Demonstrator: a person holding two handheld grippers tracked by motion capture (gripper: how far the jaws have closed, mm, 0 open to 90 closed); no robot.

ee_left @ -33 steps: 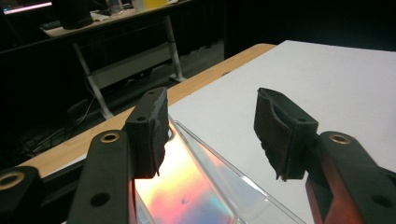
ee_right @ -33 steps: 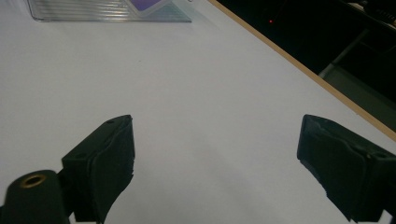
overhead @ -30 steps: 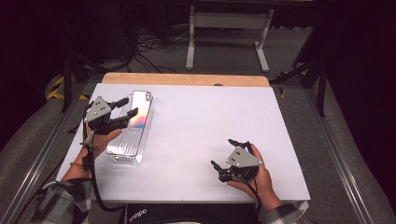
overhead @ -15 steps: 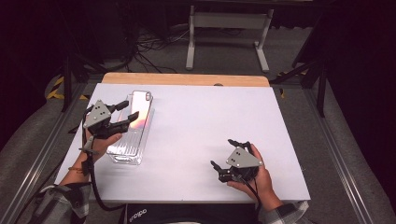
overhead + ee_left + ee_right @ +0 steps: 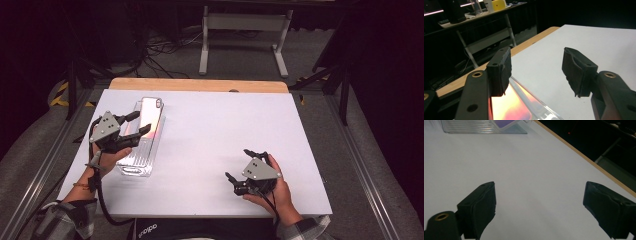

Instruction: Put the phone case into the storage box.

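Fingers of the right gripper [image 5: 243, 176] stand wide apart over bare table [image 5: 220, 145] near the front edge. Farther off, the left gripper [image 5: 134, 126], jaws just widening and gripping nothing, hovers above the clear ribbed tray [image 5: 141, 148]; it looks light, stiff, slippery, best pinched at a long rim.

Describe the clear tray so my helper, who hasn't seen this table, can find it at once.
On the white table, look to its left side, near the wooden strip along the far edge. The tray lies there lengthwise, under the left gripper, whose jaws have just been opening with nothing between them. It is clear ribbed plastic with a shiny pinkish glare.
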